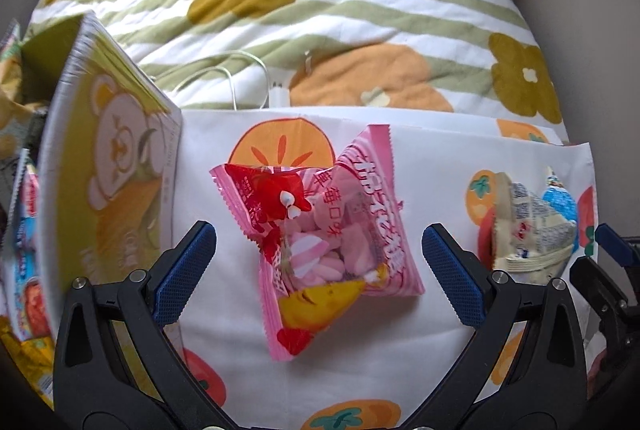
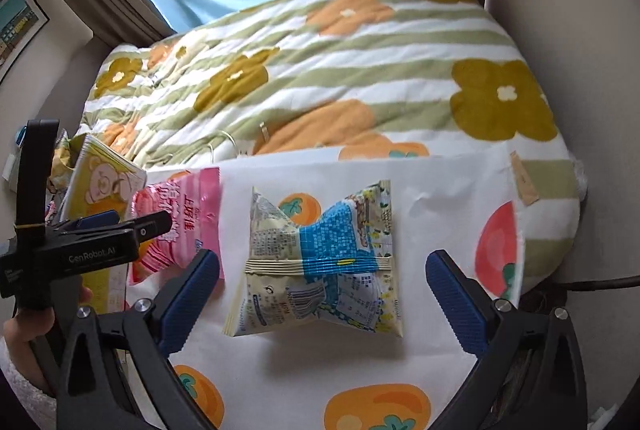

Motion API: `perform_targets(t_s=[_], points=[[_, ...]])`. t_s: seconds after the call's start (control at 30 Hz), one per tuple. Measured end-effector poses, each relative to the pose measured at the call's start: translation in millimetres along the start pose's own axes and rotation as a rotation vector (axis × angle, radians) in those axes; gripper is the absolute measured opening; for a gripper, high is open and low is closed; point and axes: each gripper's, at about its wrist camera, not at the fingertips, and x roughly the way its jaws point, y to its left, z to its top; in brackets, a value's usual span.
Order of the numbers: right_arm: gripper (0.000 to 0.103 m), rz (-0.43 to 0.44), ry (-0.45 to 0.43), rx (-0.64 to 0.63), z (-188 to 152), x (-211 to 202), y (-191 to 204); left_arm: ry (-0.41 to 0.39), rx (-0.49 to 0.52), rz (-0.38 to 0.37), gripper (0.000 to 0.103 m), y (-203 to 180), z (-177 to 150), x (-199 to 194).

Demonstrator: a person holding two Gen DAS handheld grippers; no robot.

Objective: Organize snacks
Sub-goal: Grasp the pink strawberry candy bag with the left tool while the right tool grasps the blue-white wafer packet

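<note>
A pink marshmallow bag (image 1: 320, 238) lies on the white fruit-print cloth (image 1: 360, 362), between the fingers of my open left gripper (image 1: 318, 258), which hovers just above it. The bag also shows at the left in the right wrist view (image 2: 180, 222). A blue and cream snack packet (image 2: 320, 262) lies on the cloth between the fingers of my open right gripper (image 2: 322, 290). The packet also shows at the right in the left wrist view (image 1: 536, 226). Both grippers are empty.
A yellow bear-print snack box (image 1: 108, 197) stands at the left with several other snack packets (image 1: 24, 262) behind it. A white charging cable (image 1: 248, 77) lies on the flowered quilt (image 1: 320, 9) beyond the cloth. The left gripper body (image 2: 80, 250) is beside the right one.
</note>
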Motion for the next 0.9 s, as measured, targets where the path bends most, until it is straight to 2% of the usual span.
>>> perform_targets(t_s=[0.2,0.4,0.47,0.5,0.53,0.8,0.87,0.9], points=[[0.103,-0.001,0.075,0.005,0,33,-8,0.072,-0.009,-0.034,0.102,8,6,29],[0.103,0.016,0.131,0.011,1,55,-13,0.098,-0.033,-0.080,0.102,12,6,42],[0.103,0.035,0.126,0.013,0,57,-14,0.093,-0.016,-0.089,0.092,9,5,42],[0.103,0.036,0.120,0.009,0,57,-14,0.094,-0.007,-0.101,0.080,7,4,42],[0.103,0.040,0.111,0.004,0,56,-13,0.095,0.001,-0.108,0.077,5,4,41],[0.103,0.062,0.072,-0.016,-1,50,-10,0.071,-0.001,-0.122,0.074,7,-2,33],[0.099,0.063,0.069,-0.009,-3,49,-12,0.062,0.006,-0.120,0.073,6,-4,30],[0.092,0.068,0.070,-0.006,-3,49,-14,0.057,0.011,-0.115,0.073,5,-5,28]])
